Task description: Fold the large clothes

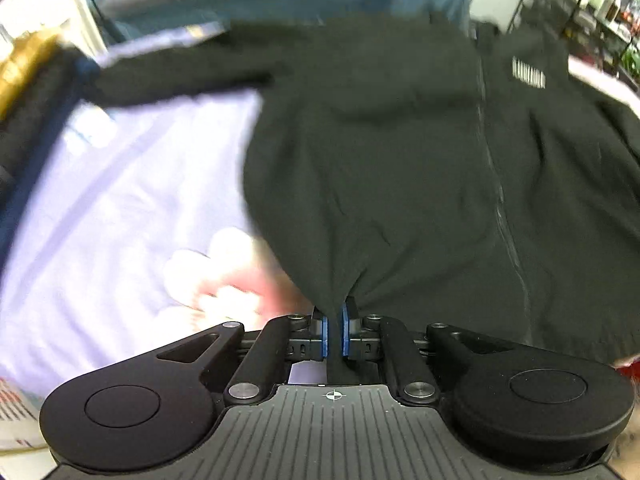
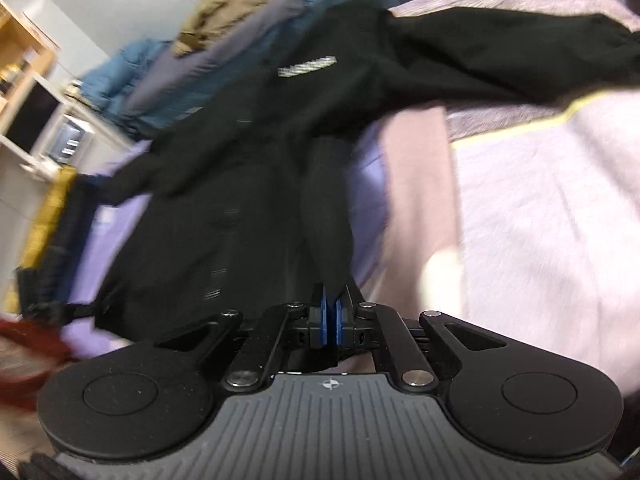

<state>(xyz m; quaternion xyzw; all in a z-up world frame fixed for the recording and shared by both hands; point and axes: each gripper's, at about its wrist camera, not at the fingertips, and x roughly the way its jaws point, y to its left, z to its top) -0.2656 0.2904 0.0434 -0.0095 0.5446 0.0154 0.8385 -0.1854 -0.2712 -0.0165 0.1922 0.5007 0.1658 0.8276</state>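
The left tongs point(image 1: 335, 330) are clenched on a bunched hem fold of the black jacket point(image 1: 400, 152), which spreads ahead across the lilac bed cover point(image 1: 120, 200). The right tongs point(image 2: 332, 320) pinch another fold of the same hem.

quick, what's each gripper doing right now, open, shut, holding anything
Left gripper: closed on the hem of the black jacket.
Right gripper: closed, pinching a fold of the same black jacket.

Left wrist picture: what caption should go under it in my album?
The left gripper pinches the hem of a black jacket spread over a lilac sheet.
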